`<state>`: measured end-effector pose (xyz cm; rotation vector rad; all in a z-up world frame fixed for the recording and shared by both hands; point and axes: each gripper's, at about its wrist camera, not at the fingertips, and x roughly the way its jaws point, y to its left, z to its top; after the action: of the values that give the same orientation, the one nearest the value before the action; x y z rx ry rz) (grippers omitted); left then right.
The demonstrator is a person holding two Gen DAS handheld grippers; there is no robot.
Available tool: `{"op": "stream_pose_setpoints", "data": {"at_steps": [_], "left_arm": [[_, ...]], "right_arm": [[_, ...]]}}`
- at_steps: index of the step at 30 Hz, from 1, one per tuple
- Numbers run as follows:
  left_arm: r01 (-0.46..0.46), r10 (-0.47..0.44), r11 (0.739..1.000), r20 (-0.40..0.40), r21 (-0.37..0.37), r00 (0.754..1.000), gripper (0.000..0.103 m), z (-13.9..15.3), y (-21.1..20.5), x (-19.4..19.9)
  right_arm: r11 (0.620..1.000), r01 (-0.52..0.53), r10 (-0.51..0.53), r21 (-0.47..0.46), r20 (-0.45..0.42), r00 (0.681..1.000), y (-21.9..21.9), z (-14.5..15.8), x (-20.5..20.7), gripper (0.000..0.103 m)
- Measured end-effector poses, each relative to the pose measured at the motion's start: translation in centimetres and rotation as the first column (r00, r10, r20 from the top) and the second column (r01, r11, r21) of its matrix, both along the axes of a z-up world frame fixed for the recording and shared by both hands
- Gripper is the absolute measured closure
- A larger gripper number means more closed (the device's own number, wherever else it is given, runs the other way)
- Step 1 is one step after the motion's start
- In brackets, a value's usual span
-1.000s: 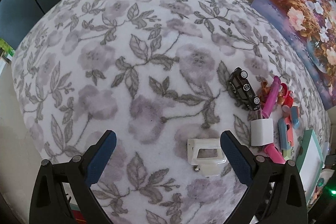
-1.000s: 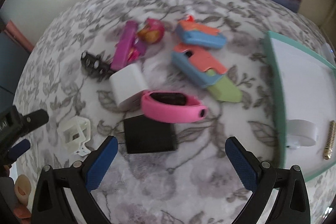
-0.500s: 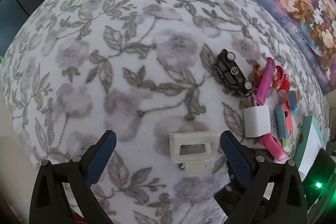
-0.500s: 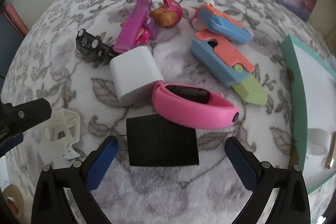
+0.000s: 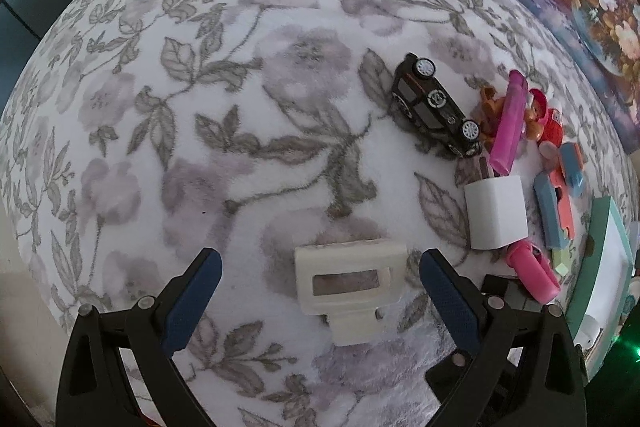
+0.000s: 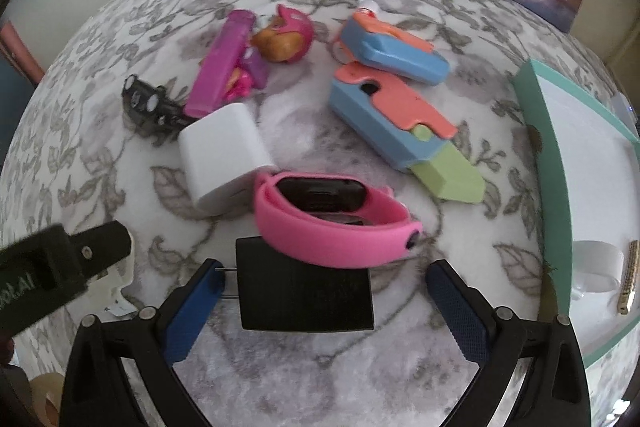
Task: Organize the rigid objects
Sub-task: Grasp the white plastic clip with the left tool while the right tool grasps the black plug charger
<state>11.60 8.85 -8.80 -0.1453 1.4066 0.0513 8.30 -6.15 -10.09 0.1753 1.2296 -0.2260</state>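
left gripper (image 5: 318, 293): fingers spread wide, empty; white bracket (image 5: 349, 285) now centred between them on floral cloth (image 5: 240, 107), nearer than before | right gripper (image 6: 323, 301): spread wide, empty, has advanced; black adapter (image 6: 306, 289) between fingers, under pink wristband (image 6: 334, 217).

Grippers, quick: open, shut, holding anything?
Left gripper: open, holding nothing; the white plastic clip lies between its fingers.
Right gripper: open, holding nothing; the black block lies between its fingers.
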Motion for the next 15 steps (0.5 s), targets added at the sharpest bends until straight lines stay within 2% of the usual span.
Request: {"op": "stream_pose_setpoints", "data": {"at_steps": [3,5,7,11,12,13,15], "left_arm": [[-0.001,0.001,1.0,0.003,-0.018,1.0,0.005,-0.3,-0.4,0.0],[0.002,-0.002,1.0,-0.003,-0.007,1.0,0.013,-0.8,-0.9,0.2],[0.002,-0.002,1.0,-0.012,0.002,1.0,0.028,-1.0,-0.8,-0.3],[0.004,-0.004,1.0,-0.01,0.015,1.0,0.037,-1.3,-0.9,-0.5],[0.005,-0.005,1.0,-0.003,0.022,1.0,0.044,-1.3,-1.1,-0.5],[0.007,-0.007,1.0,-0.001,0.028,1.0,0.046,-1.2,-0.8,-0.6],[0.012,-0.012,0.999,0.007,0.03,1.0,0.046,-1.1,-0.9,-0.5]], "right_arm": [[1.0,0.01,-0.01,0.001,0.005,1.0,-0.9,0.1,0.1,0.007],[1.0,0.014,-0.014,0.004,0.008,1.0,-1.4,0.3,0.0,0.013],[1.0,0.018,-0.018,0.007,0.012,1.0,-1.9,0.4,-0.1,0.018],[0.999,0.026,-0.026,0.022,0.017,1.0,-3.2,1.0,-1.0,0.027],[0.999,0.028,-0.029,0.026,0.018,0.999,-3.5,1.1,-1.1,0.029],[0.999,0.029,-0.03,0.027,0.02,0.999,-3.9,1.2,-1.3,0.032],[0.999,0.031,-0.032,0.031,0.021,0.999,-4.3,1.3,-1.5,0.032]]}}
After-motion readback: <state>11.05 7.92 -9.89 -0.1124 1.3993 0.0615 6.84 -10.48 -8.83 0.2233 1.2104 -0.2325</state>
